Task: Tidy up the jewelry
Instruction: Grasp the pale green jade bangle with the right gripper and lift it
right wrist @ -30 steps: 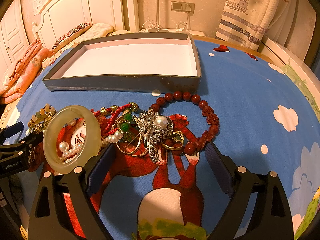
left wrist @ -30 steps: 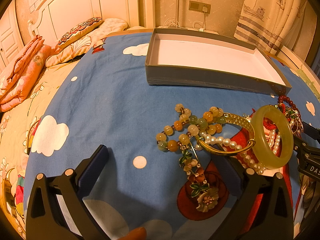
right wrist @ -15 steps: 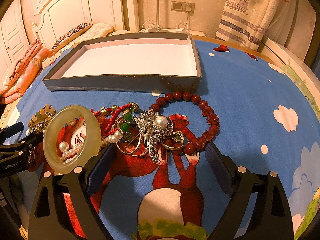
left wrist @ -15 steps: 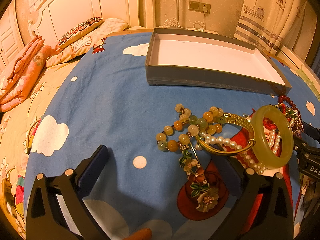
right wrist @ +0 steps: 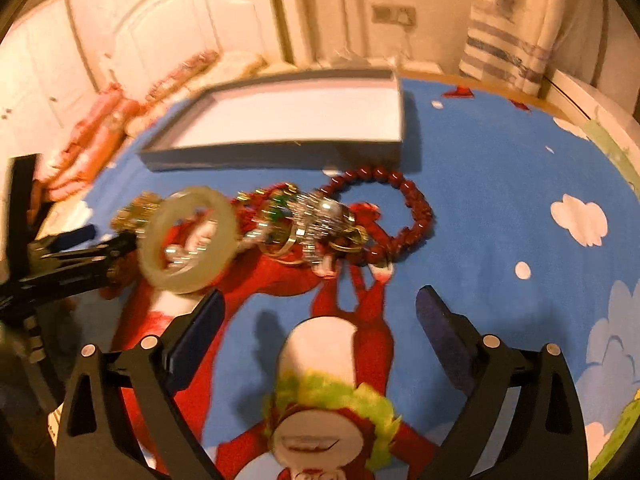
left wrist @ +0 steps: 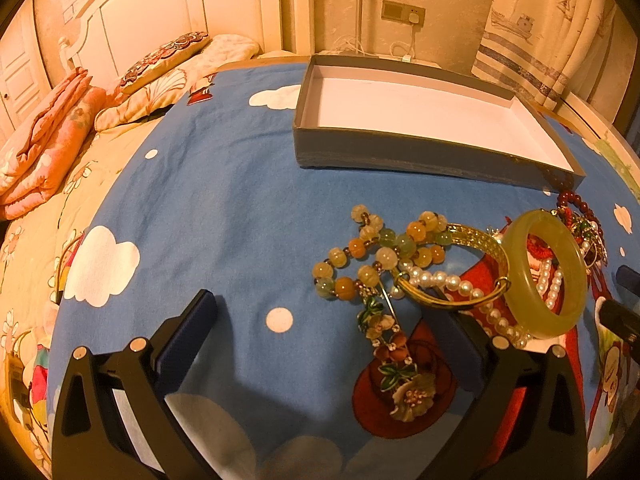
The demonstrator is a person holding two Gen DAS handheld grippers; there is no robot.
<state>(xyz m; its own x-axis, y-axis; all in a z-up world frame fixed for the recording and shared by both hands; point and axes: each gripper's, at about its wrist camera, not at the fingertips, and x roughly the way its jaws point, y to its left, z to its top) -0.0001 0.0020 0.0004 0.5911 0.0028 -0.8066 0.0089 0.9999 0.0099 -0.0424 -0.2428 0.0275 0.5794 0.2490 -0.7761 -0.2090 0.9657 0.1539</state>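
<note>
A blue cloud-print bedspread (left wrist: 208, 208) is filling the left wrist view. The left gripper (left wrist: 320, 344) is hovering with fingers spread, holding nothing; the jade bangle (left wrist: 544, 272) is lying at its 2 o'clock, tilted on a pearl strand (left wrist: 452, 282), with the open box (left wrist: 400, 156) at 12.

The right wrist view is blurring. The right gripper (right wrist: 320, 316) is gaping wide; the bangle (right wrist: 188, 240) is sitting at 10 o'clock, just beyond its left fingertip, and the red bead bracelet (right wrist: 400, 216) at 1.

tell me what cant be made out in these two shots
- Brooch pile, right wrist view: motion blur smears the separate pieces together.
- Pearl strand, left wrist view: partly hidden behind the jade bangle.
- Red bead bracelet, left wrist view: mostly hidden by the bangle and box corner.
</note>
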